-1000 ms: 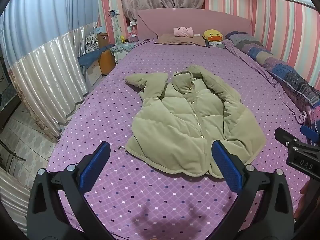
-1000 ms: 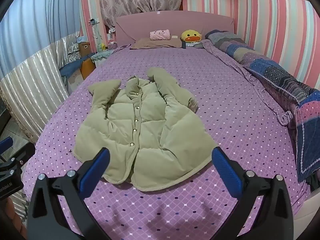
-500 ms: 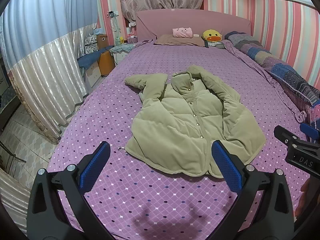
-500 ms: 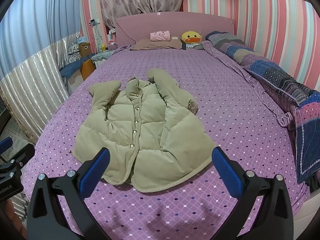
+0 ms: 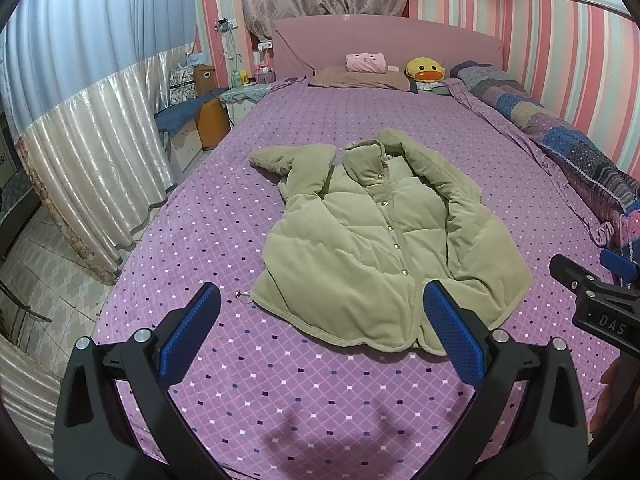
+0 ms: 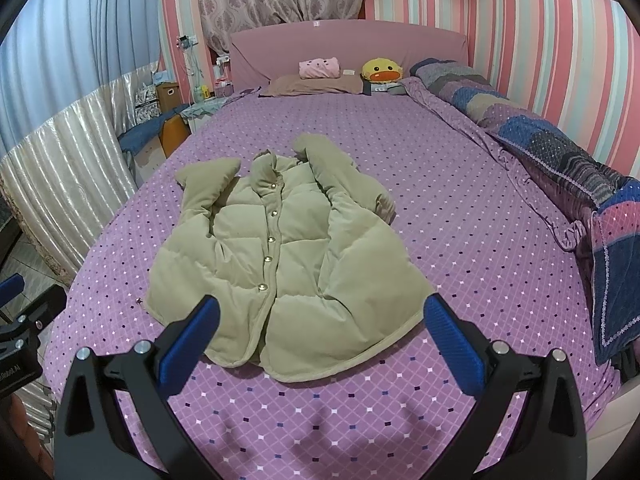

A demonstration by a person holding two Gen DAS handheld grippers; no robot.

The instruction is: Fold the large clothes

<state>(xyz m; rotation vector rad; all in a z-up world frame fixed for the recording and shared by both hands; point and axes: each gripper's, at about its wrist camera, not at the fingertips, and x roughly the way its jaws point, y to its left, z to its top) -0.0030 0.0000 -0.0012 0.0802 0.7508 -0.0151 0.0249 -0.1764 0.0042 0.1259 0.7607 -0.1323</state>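
Observation:
An olive-green puffer jacket [image 5: 380,236] [image 6: 280,248] lies face up and buttoned on the purple bed, collar toward the headboard, both sleeves bent up beside the body. My left gripper [image 5: 320,320] hovers open above the bedspread just short of the jacket's hem, its blue pads wide apart and empty. My right gripper [image 6: 320,328] is also open and empty, held over the hem's near edge. The right gripper's black body [image 5: 592,304] shows at the left wrist view's right edge; the left one [image 6: 20,332] shows at the right wrist view's left edge.
The purple patterned bedspread [image 5: 320,392] spreads all round the jacket. A patchwork quilt [image 6: 560,160] is bunched along the right side by the striped wall. Pillows and a yellow duck cushion [image 6: 382,71] sit at the headboard. A curtain [image 5: 92,152] and bedside furniture stand left of the bed.
Both views have drifted slightly: the jacket sits a touch lower and nearer in each view. Both grippers stay open and the jacket lies unmoved.

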